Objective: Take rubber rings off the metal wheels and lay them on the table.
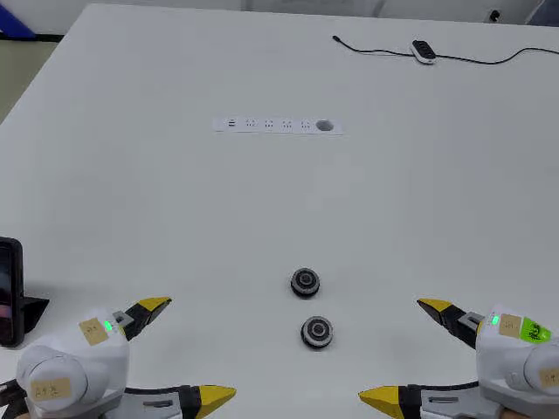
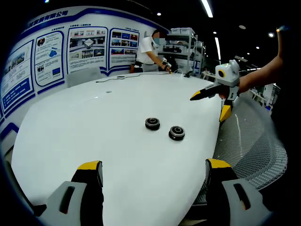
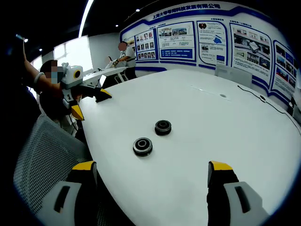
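Approach step, judged; neither wheel stripped yet. Far wheel (image 1: 305,282) lay on table (image 1: 175,201) just beyond near wheel (image 1: 316,332); left gripper (image 1: 185,351) and right gripper (image 1: 407,352) flanked it, spread, empty. Next: pin near wheel, pinch its rubber ring (image 1: 304,333).

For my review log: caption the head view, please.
Left gripper and right gripper, jaws open, flank the far wheel and near wheel on the white table.
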`<action>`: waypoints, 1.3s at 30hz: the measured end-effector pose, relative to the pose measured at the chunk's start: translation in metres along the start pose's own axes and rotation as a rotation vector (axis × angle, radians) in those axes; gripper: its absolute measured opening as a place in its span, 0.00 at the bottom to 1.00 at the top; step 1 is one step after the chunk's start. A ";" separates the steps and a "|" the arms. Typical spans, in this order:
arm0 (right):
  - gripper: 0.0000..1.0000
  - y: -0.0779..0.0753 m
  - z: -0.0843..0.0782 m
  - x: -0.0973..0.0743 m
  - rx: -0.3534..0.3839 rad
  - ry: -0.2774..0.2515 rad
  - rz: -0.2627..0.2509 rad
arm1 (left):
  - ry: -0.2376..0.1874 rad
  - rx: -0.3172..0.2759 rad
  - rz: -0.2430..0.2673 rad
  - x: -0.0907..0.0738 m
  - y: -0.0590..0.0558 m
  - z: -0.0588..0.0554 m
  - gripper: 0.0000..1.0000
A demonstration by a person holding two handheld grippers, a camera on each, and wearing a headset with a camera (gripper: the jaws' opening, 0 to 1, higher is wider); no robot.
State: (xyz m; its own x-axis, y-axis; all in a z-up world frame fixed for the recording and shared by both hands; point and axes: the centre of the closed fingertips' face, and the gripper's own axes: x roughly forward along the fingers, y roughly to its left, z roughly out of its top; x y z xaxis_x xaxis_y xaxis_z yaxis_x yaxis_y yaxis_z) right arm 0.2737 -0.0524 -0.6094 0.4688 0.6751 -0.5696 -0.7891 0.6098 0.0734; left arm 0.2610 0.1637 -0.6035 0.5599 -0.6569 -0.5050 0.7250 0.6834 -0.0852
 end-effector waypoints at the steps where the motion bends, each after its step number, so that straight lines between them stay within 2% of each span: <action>1: 0.99 0.000 0.000 0.001 0.003 0.002 0.001 | 0.002 -0.002 -0.001 0.000 0.000 0.000 0.92; 21: 0.99 0.009 0.002 0.015 0.054 -0.001 0.037 | 0.021 -0.009 -0.019 0.012 0.002 0.000 0.87; 28: 0.95 0.014 0.002 0.023 0.083 0.009 0.054 | 0.025 -0.004 -0.037 0.019 0.001 0.002 0.84; 39: 0.84 0.021 0.001 0.031 0.145 0.027 0.082 | 0.040 0.017 -0.072 0.029 -0.004 0.006 0.76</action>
State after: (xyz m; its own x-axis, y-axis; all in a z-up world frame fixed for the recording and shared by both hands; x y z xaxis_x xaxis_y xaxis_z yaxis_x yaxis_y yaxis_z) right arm 0.2717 -0.0179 -0.6246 0.3927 0.7152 -0.5782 -0.7578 0.6079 0.2373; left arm 0.2767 0.1403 -0.6129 0.4894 -0.6910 -0.5320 0.7698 0.6290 -0.1087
